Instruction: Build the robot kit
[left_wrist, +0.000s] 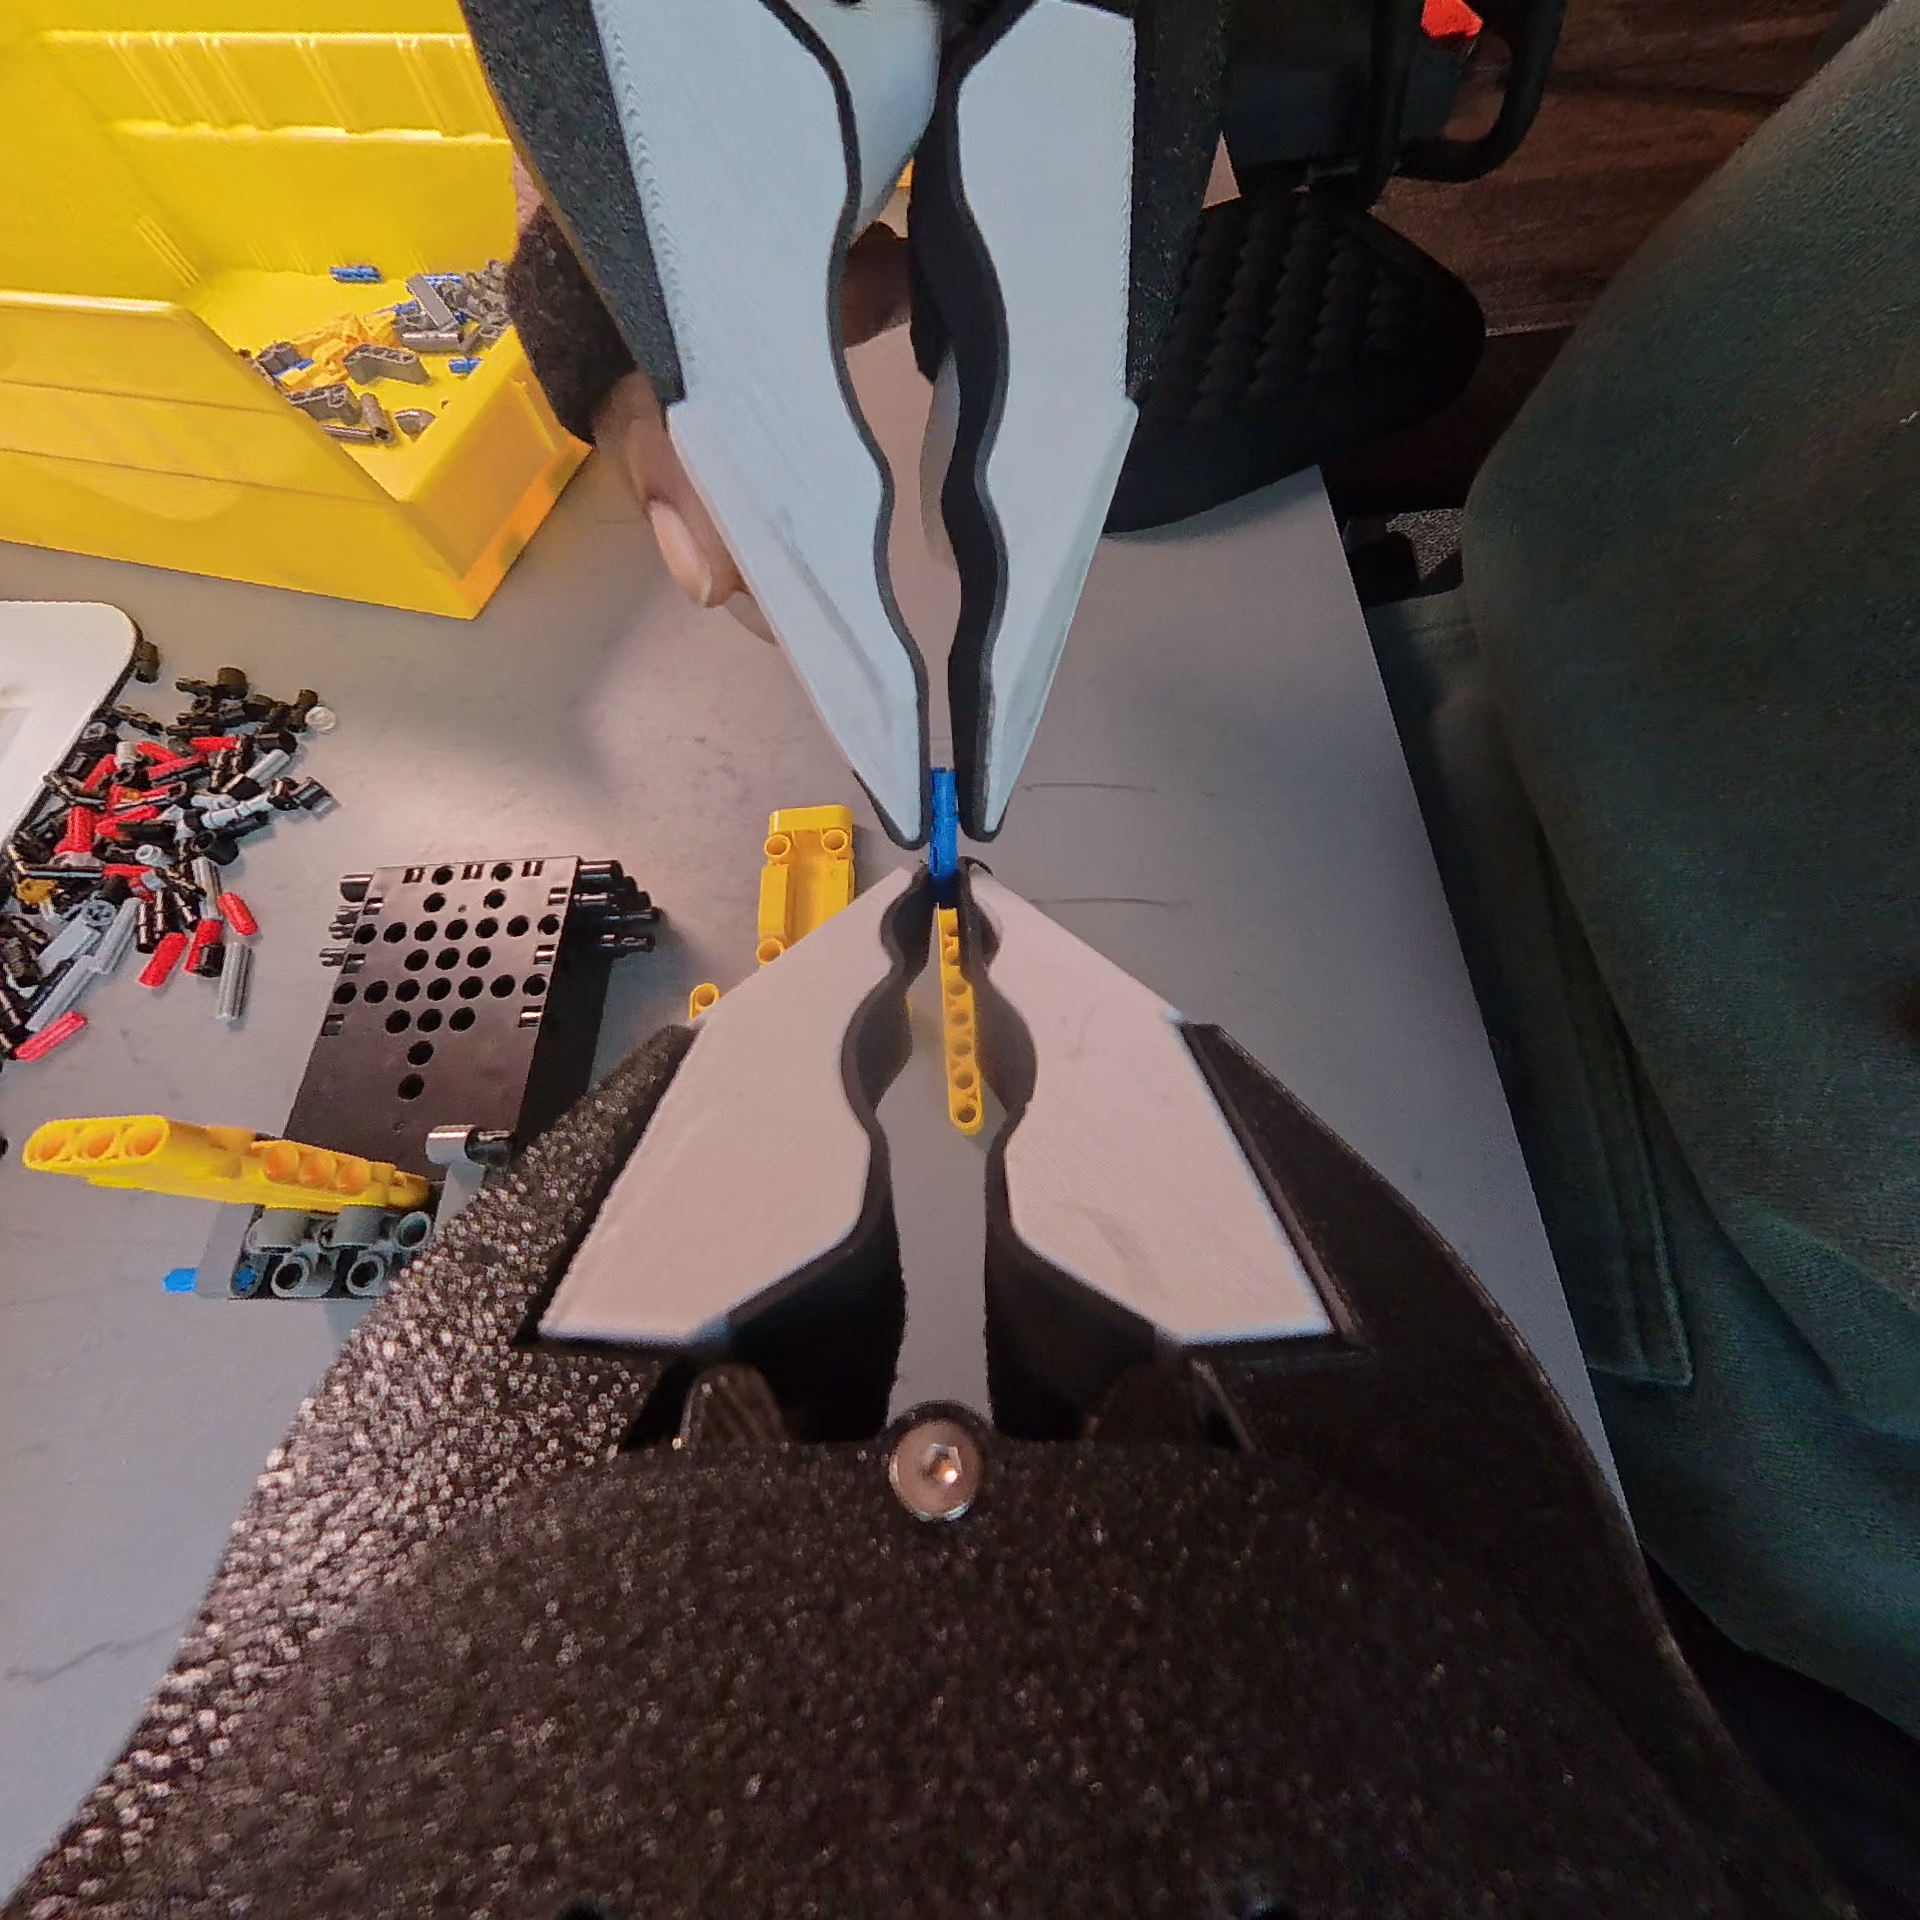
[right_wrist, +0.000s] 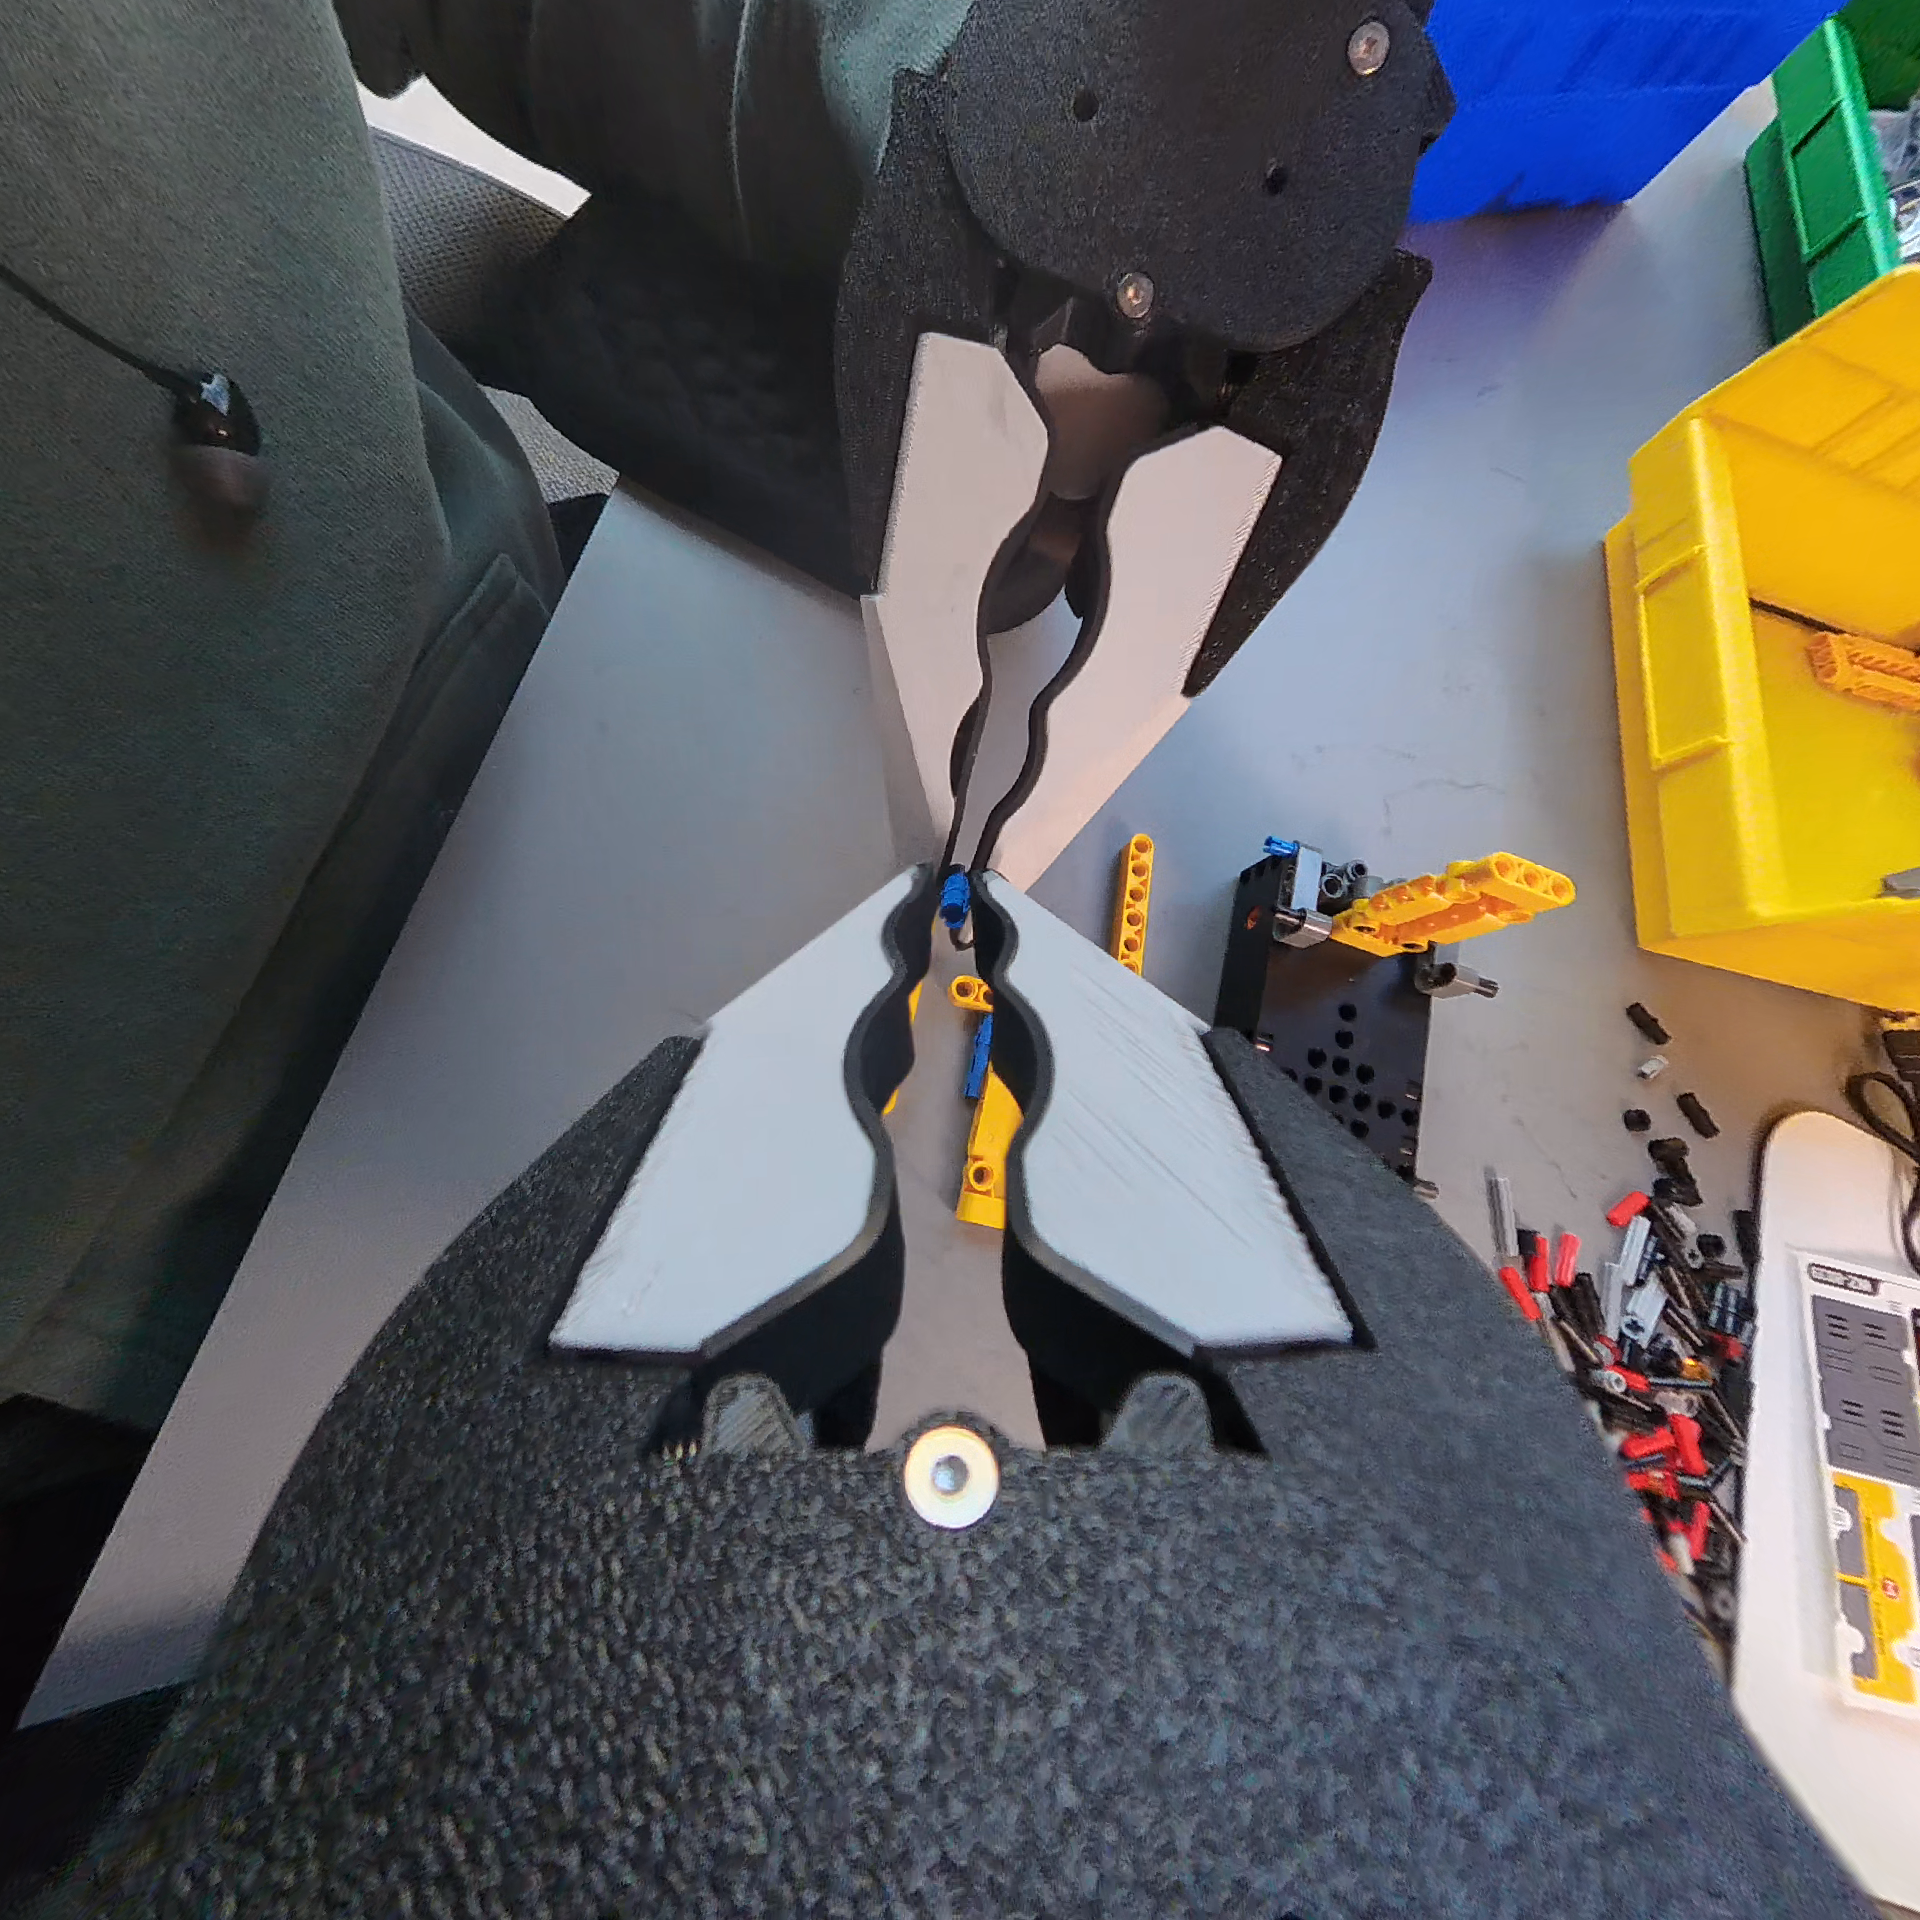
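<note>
My left gripper (left_wrist: 940, 883) and my right gripper (right_wrist: 954, 896) meet tip to tip above the grey table (left_wrist: 1195, 727). Both are shut on the two ends of one small blue pin (left_wrist: 942, 816), which also shows in the right wrist view (right_wrist: 954, 899). The right gripper (left_wrist: 945, 826) comes in from the top of the left wrist view, and the left gripper (right_wrist: 966, 864) from the top of the right wrist view. A thin yellow beam (left_wrist: 961, 1029) lies on the table under the left fingers. A yellow piece (right_wrist: 982, 1153) and a second blue pin (right_wrist: 977, 1055) lie under the right fingers.
A black perforated plate (left_wrist: 457, 977) with a yellow and grey assembly (left_wrist: 208, 1153) lies to the left, beside a pile of red, black and grey pins (left_wrist: 135, 810). A yellow bin (left_wrist: 260, 416) stands behind. A person in green (left_wrist: 1714, 831) sits at the table's right edge. A booklet (right_wrist: 1860, 1455) lies nearby. My two grippers' fingertips are within a few centimetres of each other. Between my left fingertips and the yellow piece (right_wrist: 982, 1153) there is roughly 7 cm. Look for it in the left wrist view (left_wrist: 841, 857) too.
</note>
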